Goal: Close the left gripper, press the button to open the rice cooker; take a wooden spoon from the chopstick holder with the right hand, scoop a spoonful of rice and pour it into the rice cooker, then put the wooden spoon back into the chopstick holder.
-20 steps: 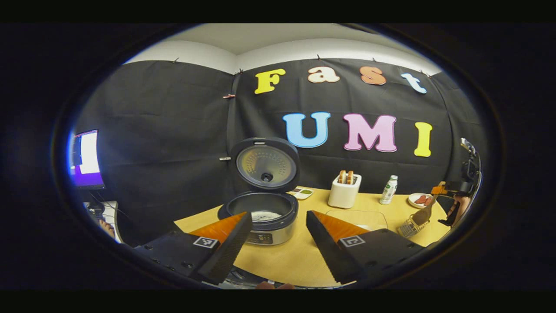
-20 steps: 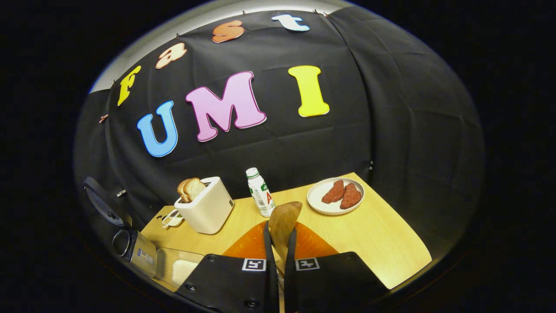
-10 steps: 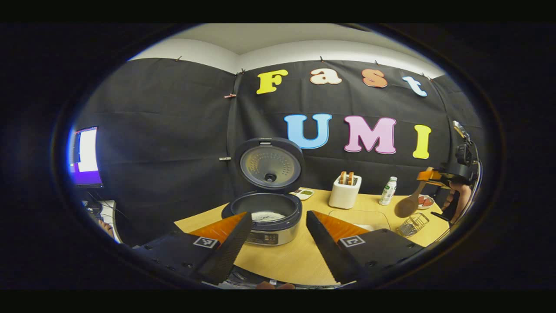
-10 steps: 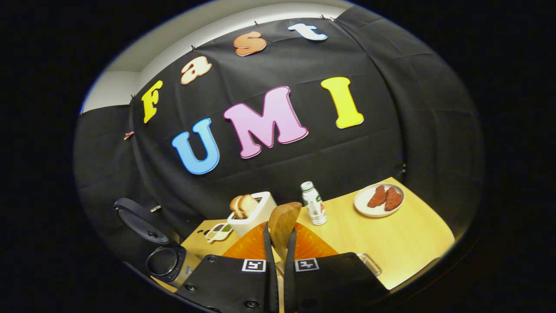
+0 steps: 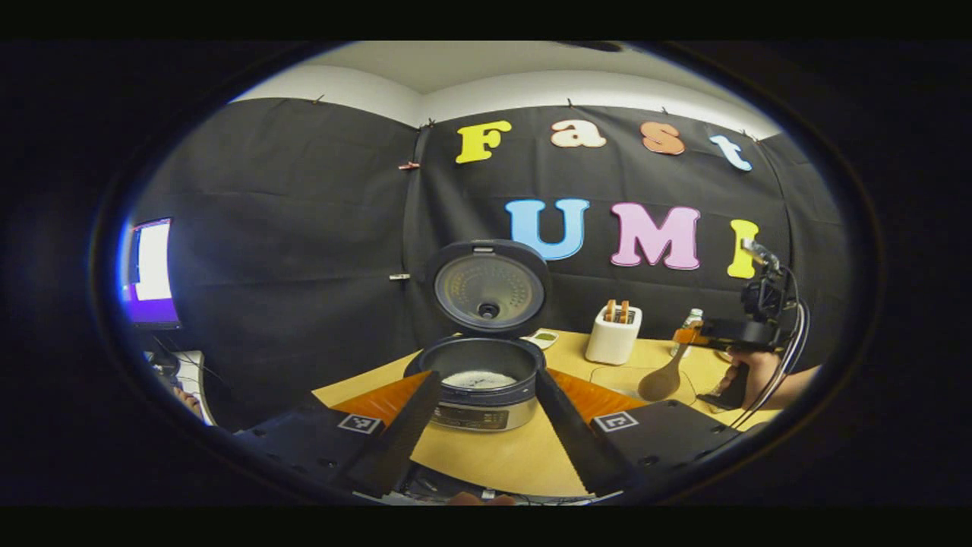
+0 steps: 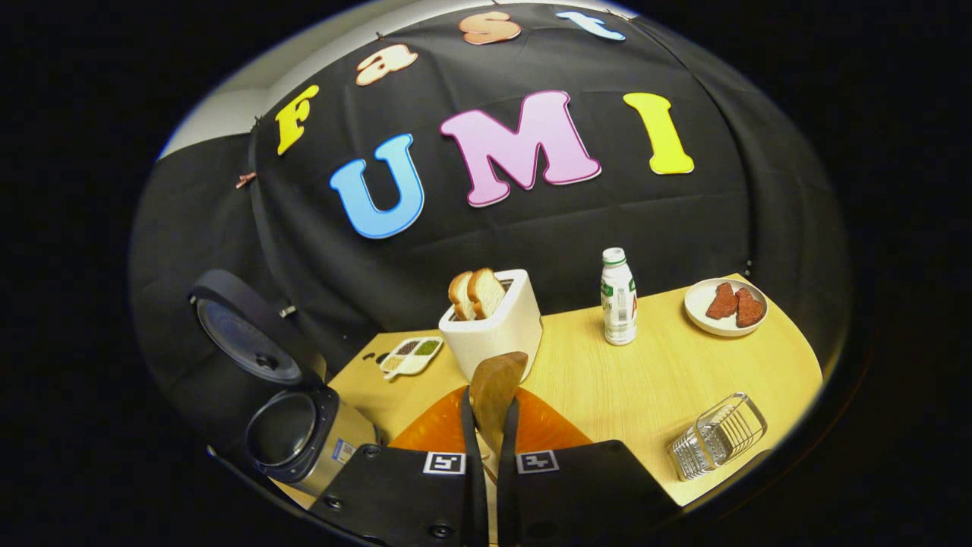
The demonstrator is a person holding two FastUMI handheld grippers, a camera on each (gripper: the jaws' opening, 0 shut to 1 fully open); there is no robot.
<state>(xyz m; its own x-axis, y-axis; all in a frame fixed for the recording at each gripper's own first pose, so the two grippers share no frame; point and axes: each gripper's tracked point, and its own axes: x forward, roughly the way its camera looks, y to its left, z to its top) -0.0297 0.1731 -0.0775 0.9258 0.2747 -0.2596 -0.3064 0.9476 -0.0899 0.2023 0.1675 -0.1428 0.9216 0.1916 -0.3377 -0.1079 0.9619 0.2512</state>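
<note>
Rice cooker (image 5: 481, 384) with lid raised and white rice inside, left gripper (image 5: 486, 433) spread open just before it, white toaster (image 5: 613, 342) to its right, right gripper (image 5: 687, 336) beyond holding wooden spoon (image 5: 662, 380) bowl-down

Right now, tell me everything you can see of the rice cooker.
The rice cooker stands on the wooden table with its round lid swung up on the rear hinge, nearly upright. The lid's underside is a metallic perforated disc with a dark centre cap. The body looks like brushed metal under a dark rim, with a control panel on the front. White rice lies in the dark inner pot. Neither claw touches it; the left claw is held open in front of it.
</note>
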